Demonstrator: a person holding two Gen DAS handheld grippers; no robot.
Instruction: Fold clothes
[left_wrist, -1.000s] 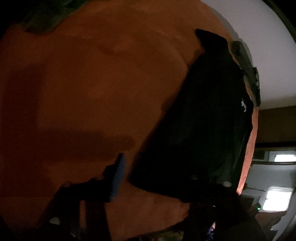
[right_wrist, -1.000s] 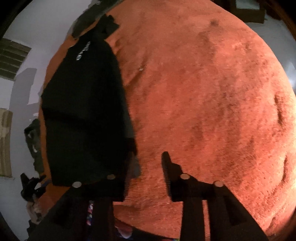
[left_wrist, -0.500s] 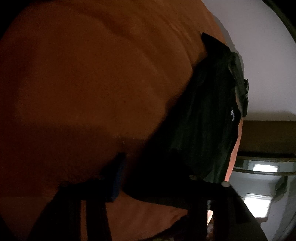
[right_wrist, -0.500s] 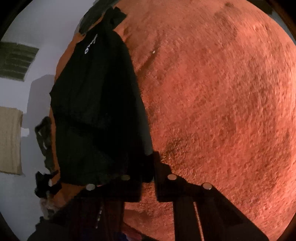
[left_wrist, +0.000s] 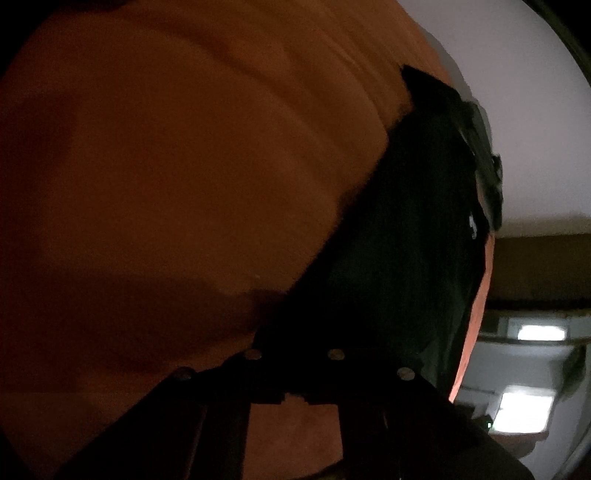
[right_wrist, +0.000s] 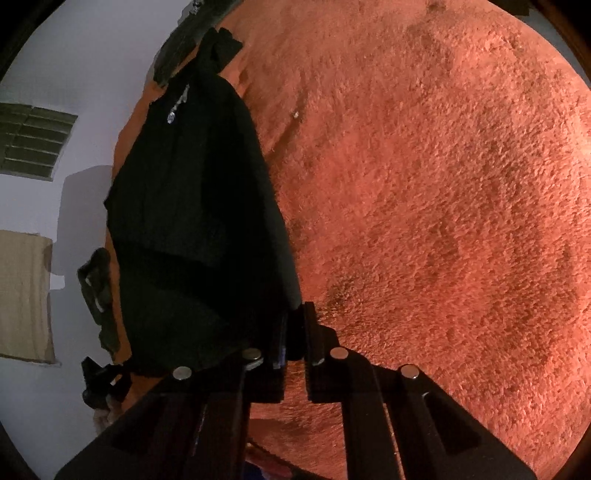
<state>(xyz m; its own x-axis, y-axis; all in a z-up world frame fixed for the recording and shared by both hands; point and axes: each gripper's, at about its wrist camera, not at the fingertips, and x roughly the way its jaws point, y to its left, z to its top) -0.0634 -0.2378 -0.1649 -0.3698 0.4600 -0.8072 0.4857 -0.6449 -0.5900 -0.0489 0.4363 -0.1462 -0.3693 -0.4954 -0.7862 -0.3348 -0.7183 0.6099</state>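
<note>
Nearest: right gripper (right_wrist: 293, 332), 2 fingers drawn narrow, pinching near corner of black garment (right_wrist: 192, 221); wide apart 1 second back, now clamped on cloth. Left gripper (left_wrist: 295, 369), dim view, fingers likewise drawn together against garment's near hem, seemingly holding it; blue pad seen apart earlier, now lost in dark fabric. Beyond: garment laid lengthwise along edge of orange blanket (right_wrist: 443, 221), 1 cross-fold visible, small white logo (right_wrist: 177, 107) toward far end. Farthest: white wall (right_wrist: 92, 55). Judgement: both near corners gripped, ready for carrying hem toward far end.
</note>
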